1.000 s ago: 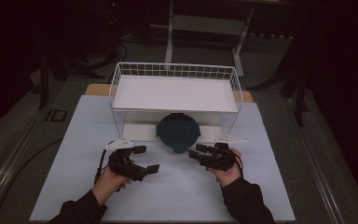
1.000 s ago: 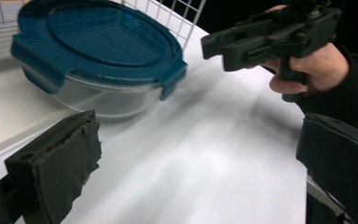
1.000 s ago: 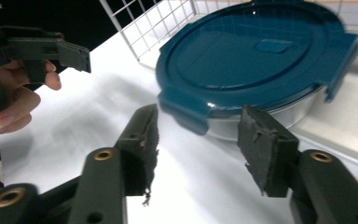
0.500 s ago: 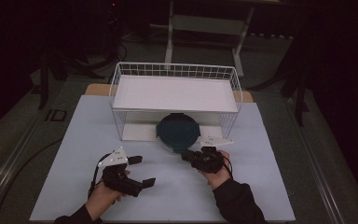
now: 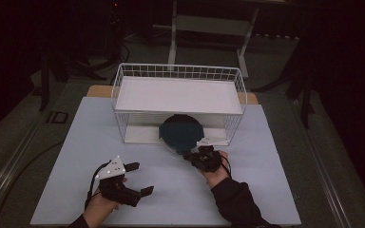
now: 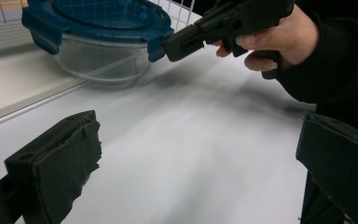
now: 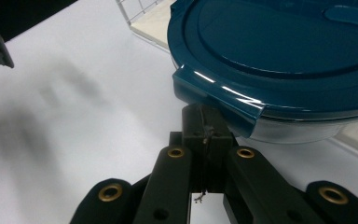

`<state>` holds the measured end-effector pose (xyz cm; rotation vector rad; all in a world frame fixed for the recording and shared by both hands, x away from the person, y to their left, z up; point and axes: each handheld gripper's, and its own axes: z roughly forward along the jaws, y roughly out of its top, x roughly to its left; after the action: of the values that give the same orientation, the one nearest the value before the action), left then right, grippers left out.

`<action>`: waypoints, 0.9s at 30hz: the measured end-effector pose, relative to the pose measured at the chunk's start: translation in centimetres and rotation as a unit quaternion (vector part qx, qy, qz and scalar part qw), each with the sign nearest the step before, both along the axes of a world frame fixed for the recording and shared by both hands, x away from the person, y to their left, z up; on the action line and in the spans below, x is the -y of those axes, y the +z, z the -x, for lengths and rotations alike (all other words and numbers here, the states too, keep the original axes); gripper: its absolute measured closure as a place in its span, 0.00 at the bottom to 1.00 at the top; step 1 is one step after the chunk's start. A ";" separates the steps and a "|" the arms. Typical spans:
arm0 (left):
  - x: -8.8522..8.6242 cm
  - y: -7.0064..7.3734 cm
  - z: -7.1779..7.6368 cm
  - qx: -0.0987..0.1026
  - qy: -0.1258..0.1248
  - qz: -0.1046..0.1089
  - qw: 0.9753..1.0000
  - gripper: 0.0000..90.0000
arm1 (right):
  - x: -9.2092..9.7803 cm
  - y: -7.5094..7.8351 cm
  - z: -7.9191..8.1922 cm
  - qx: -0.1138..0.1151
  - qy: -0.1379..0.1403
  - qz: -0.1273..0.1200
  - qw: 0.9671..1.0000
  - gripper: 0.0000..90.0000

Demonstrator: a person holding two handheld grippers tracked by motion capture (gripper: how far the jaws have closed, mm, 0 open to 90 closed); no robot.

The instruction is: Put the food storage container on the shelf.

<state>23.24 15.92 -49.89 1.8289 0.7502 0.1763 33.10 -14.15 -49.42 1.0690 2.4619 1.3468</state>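
A round clear container with a dark teal lid (image 5: 181,132) sits on the table, half under the front of a white wire rack (image 5: 178,71). In the right gripper view my right gripper (image 7: 206,122) is shut, its tips pressed together just beneath a clip tab (image 7: 219,100) on the lid (image 7: 279,51). The left gripper view shows that same gripper (image 6: 172,44) touching the tab from the side, held by a hand. My left gripper (image 5: 140,178) is open near the table's front left, well away from the container (image 6: 98,18), with nothing between its jaws.
The rack has a flat white shelf (image 5: 180,95) on top and a white base board under it. A pale table sheet (image 5: 247,190) spreads around both hands. Dark floor and stand legs lie beyond the table.
My right gripper has shifted left up to the container's front tab. My left gripper has drawn back toward the near edge.
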 end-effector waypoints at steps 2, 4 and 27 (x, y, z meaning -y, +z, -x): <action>0.1 -0.2 -0.1 0.000 -0.001 0.000 1.000 0.00 | -0.1 0.0 -0.3 0.000 -0.003 -0.002 1.000 1.00; 0.2 -0.3 -0.1 0.002 -0.002 -0.003 1.000 0.00 | -0.2 0.0 -0.6 -0.002 -0.009 -0.005 1.000 1.00; 0.5 -0.4 -0.2 0.009 -0.003 0.012 1.000 0.00 | -1.3 -0.1 -4.1 0.008 -0.047 -0.017 0.999 1.00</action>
<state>23.41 15.42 -50.29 1.8050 0.7321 0.1799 37.23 -12.89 -49.52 1.1625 2.3527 1.3691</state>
